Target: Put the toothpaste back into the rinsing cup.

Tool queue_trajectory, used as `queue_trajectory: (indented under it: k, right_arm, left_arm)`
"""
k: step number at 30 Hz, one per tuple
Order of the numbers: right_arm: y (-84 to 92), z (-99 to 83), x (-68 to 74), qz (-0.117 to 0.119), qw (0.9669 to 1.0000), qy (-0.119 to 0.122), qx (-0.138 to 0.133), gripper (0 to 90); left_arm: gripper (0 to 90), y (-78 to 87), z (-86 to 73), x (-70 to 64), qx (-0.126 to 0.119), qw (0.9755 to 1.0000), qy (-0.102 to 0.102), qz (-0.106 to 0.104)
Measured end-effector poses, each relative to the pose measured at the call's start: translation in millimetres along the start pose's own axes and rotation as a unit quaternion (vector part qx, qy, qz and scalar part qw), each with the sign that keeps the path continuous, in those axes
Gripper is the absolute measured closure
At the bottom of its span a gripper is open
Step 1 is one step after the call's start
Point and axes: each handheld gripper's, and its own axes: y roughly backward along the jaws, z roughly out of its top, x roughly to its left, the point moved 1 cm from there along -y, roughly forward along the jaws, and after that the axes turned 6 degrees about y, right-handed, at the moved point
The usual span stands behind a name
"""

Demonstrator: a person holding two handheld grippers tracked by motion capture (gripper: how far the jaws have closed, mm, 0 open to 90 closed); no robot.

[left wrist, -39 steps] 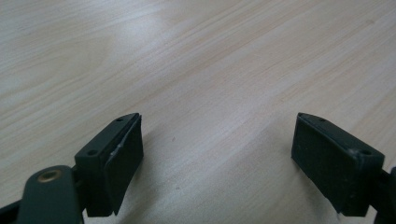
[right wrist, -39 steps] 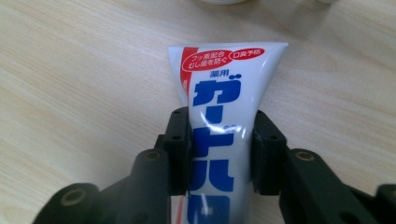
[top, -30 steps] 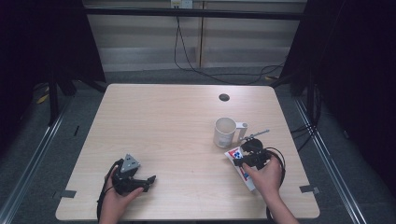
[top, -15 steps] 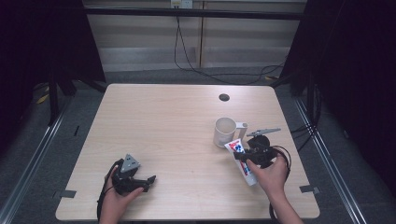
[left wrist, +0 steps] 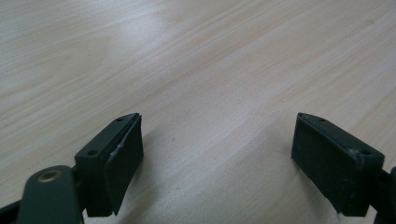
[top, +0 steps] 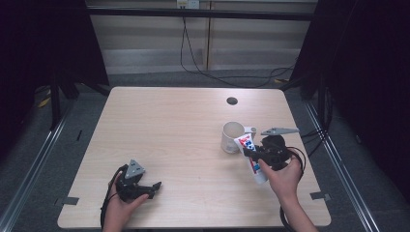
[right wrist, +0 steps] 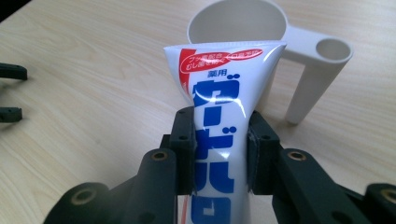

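Raised since the earlier frame, right gripper [top: 252,155] clamps a toothpaste tube [right wrist: 223,135] at mid-body, flat crimped end tilted toward the white cup [top: 232,137] just beside it. Left gripper [left wrist: 217,161] rests on the table [top: 169,125], jaws apart, grasping nothing.

Toothpaste tube [right wrist: 219,121]: white, big blue lettering, red patch with white print at the flat end. Cup [right wrist: 261,28]: plain off-white, same for its handle. Table [top: 169,125]: pale wood grain, one dark round hole near the far edge. Both sets of fingers [left wrist: 119,163]: matte black. Left gripper [top: 155,185]: grey top plate.
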Motion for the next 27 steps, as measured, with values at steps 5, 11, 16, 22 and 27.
queue_trajectory:
  k: [5, 11, 16, 22, 27]
  right_arm:
    - [4.4, 7.3, 1.8, -0.003, 0.9998, 0.011, -0.014, 68.9]
    - [7.4, 15.8, 4.7, 0.0, 0.9991, 0.016, -0.04, 68.9]
    - [11.7, 24.1, 7.1, -0.004, 0.998, 0.023, -0.058, 68.9]
    - [15.0, 32.4, 6.8, -0.01, 0.9971, 0.021, -0.073, 68.9]
    - [15.2, 36.1, 5.7, -0.018, 0.9964, 0.021, -0.08, 68.9]
  left_arm:
    - [16.6, 0.0, 0.0, 0.0, 0.0, 1.0, 0.0, 0.0]
    - [16.6, 0.0, 0.0, 0.0, 0.0, 1.0, 0.0, 0.0]
    - [16.6, 0.0, 0.0, 0.0, 0.0, 1.0, 0.0, 0.0]
    - [16.6, 0.0, 0.0, 0.0, 0.0, 1.0, 0.0, 0.0]
    - [16.6, -0.1, -0.1, -0.3, 0.0, 1.0, 0.002, -0.001]
